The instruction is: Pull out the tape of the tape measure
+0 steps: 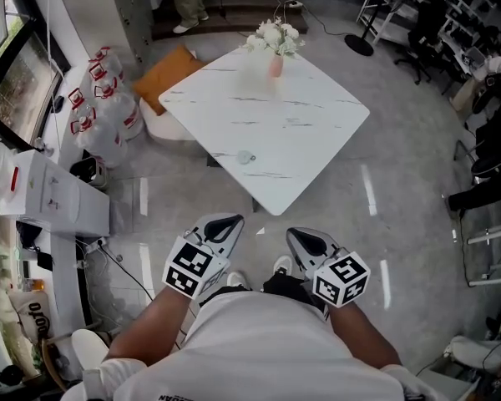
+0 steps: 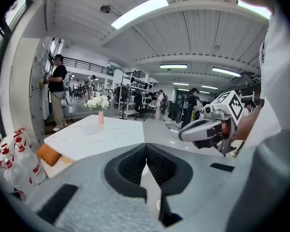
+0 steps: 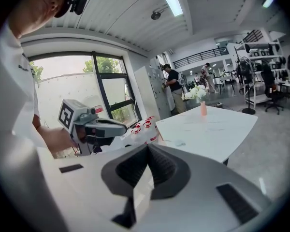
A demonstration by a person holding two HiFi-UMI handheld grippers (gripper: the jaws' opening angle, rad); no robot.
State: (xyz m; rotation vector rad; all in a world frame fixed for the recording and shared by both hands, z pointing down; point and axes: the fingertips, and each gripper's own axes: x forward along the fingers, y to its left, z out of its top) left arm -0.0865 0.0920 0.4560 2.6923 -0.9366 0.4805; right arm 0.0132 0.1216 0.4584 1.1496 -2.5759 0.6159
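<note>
The tape measure (image 1: 245, 156) is a small pale round case lying near the front corner of the white marble table (image 1: 301, 132); it also shows as a small lump (image 3: 180, 142) in the right gripper view. I stand back from the table with both grippers held close to my body, well short of it. My left gripper (image 1: 226, 221) is shut with nothing in it, its jaws meeting at the tip (image 2: 146, 149). My right gripper (image 1: 304, 235) is likewise shut and empty (image 3: 147, 146). Each gripper shows sideways in the other's view: right (image 2: 181, 135), left (image 3: 137, 128).
A pink vase of white flowers (image 1: 274, 44) stands at the table's far corner. Packs of water bottles (image 1: 104, 98), an orange cushion (image 1: 169, 78) and a white cabinet (image 1: 54, 195) line the left. Chairs and racks (image 1: 484, 73) fill the right. A person (image 2: 57, 91) stands at the back wall.
</note>
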